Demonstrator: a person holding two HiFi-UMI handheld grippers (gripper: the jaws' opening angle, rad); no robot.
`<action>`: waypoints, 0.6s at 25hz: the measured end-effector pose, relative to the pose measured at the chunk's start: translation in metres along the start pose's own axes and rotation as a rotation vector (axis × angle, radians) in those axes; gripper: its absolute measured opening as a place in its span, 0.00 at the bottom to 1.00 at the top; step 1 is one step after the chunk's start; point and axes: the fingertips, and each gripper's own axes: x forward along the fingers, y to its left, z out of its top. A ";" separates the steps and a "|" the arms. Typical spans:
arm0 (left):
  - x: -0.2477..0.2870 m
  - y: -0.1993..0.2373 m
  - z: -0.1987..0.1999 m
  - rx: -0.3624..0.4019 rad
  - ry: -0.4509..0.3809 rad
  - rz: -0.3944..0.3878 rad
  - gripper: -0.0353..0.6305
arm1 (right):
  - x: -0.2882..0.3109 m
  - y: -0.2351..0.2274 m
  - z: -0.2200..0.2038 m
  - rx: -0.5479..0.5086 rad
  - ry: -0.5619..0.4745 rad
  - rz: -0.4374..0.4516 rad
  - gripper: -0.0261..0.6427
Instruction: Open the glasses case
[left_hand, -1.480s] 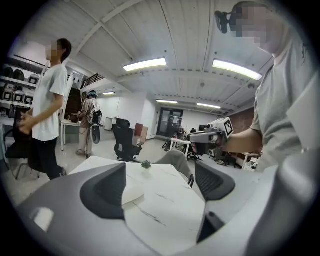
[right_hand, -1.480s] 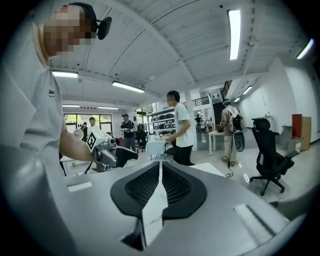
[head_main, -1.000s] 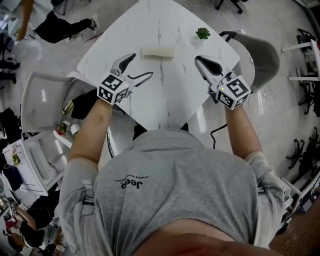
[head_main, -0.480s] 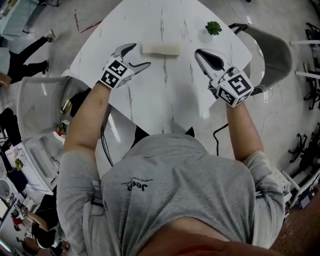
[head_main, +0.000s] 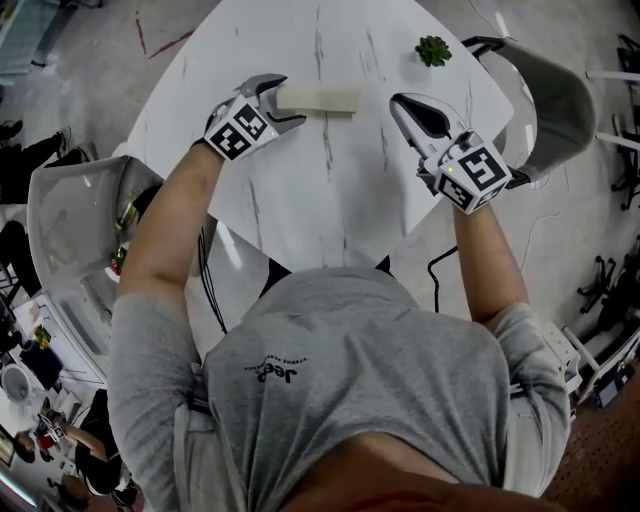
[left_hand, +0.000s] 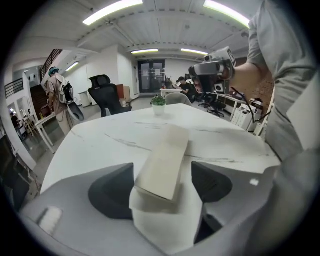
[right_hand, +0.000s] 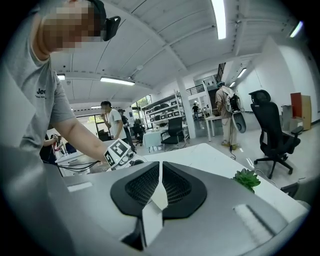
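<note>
A cream, oblong glasses case lies closed on the white marble table, toward its far side. My left gripper straddles the case's left end. In the left gripper view the case runs away between the two dark pads, with a gap on each side. Those jaws have just been closing a little and do not press on the case. My right gripper hovers to the right of the case, apart from it. In the right gripper view its pads meet at the tips with nothing between them.
A small green potted plant stands at the table's far right corner. Pale chairs stand at the table's left and right. Behind the table lies an office with people, desks and black chairs.
My left gripper has moved forward and down to the case's left end and now has it between its jaws. The right gripper has sunk slightly and stays right of the case.
</note>
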 end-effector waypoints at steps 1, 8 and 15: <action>0.002 0.002 -0.001 0.002 0.004 0.002 0.66 | 0.001 -0.001 -0.001 0.003 0.003 0.000 0.05; 0.005 0.009 -0.002 0.014 0.001 -0.008 0.56 | 0.002 -0.007 -0.009 0.015 0.003 -0.001 0.05; 0.003 0.009 0.003 0.005 0.004 -0.059 0.53 | 0.003 -0.007 -0.006 0.020 -0.012 -0.001 0.05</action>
